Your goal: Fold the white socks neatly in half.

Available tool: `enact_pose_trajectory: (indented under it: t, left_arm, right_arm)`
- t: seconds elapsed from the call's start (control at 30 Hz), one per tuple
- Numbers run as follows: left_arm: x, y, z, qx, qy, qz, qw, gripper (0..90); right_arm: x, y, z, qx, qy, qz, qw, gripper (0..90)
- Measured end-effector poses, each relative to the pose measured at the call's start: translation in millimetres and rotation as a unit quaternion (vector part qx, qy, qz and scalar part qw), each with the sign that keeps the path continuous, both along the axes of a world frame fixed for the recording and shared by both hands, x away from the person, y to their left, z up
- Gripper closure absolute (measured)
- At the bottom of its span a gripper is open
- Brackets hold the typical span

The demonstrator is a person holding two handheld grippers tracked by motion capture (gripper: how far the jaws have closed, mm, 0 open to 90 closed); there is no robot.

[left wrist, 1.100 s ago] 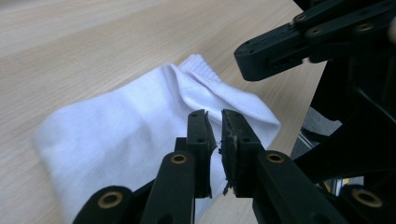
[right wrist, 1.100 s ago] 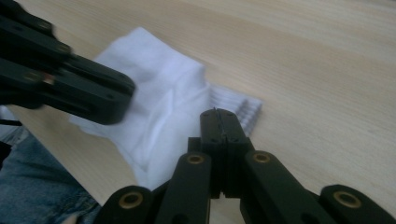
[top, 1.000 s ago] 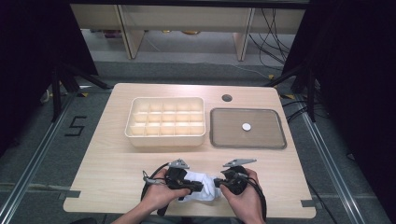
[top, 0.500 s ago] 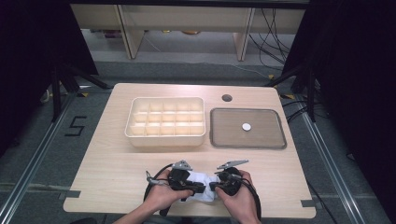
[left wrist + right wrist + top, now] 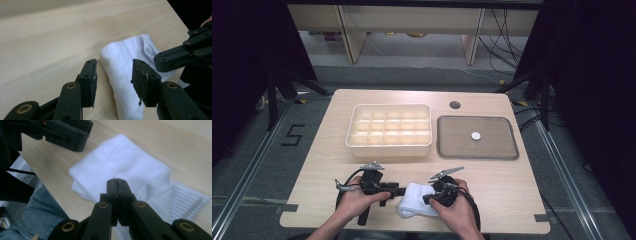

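A white folded cloth, ribbed at one end like a sock, lies on the wooden table near its front edge. My left gripper points right at the cloth's left end. Its jaws have just been opening. In the left gripper view the left gripper stands open, the cloth lies past the gap, and neither pad presses on it. My right gripper reaches in from the right. Its jaws are shut over the top of the cloth, with nothing seen between them.
A cream tray of several small compartments stands mid-table. To its right is a grey tray holding one small white disc. A round hole marks the table's far side. The person's knee is just past the front edge.
The left gripper has drawn back to the left off the cloth and its jaws have opened. The right gripper has slid left, further over the cloth, still shut.
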State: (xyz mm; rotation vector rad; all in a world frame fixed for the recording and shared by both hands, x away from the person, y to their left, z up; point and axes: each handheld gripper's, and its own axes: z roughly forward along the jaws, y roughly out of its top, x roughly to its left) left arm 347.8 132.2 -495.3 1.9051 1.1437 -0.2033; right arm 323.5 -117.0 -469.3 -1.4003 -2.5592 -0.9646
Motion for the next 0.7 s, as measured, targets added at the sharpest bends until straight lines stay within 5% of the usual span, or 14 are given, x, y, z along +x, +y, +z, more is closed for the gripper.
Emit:
enact_pose_trajectory:
  t: [0.23, 0.47, 0.7]
  left_arm:
    - [0.4, -9.8, -10.7, -0.002, 0.040, -0.008, 0.9992, 54.1]
    - [-4.5, -18.4, -15.5, 0.019, 0.072, -0.016, 0.9971, 63.1]
    - [-6.0, -20.1, -18.7, 0.019, 0.060, -0.027, 0.9976, 77.2]
  right_arm:
    - [3.1, 12.1, -12.4, -0.001, 0.030, 0.002, 0.9995, 89.7]
    - [4.5, 12.0, -20.4, -0.007, 0.030, 0.009, 0.9995, 90.0]
    - [5.1, 10.5, -21.1, -0.007, 0.036, 0.004, 0.9993, 90.0]
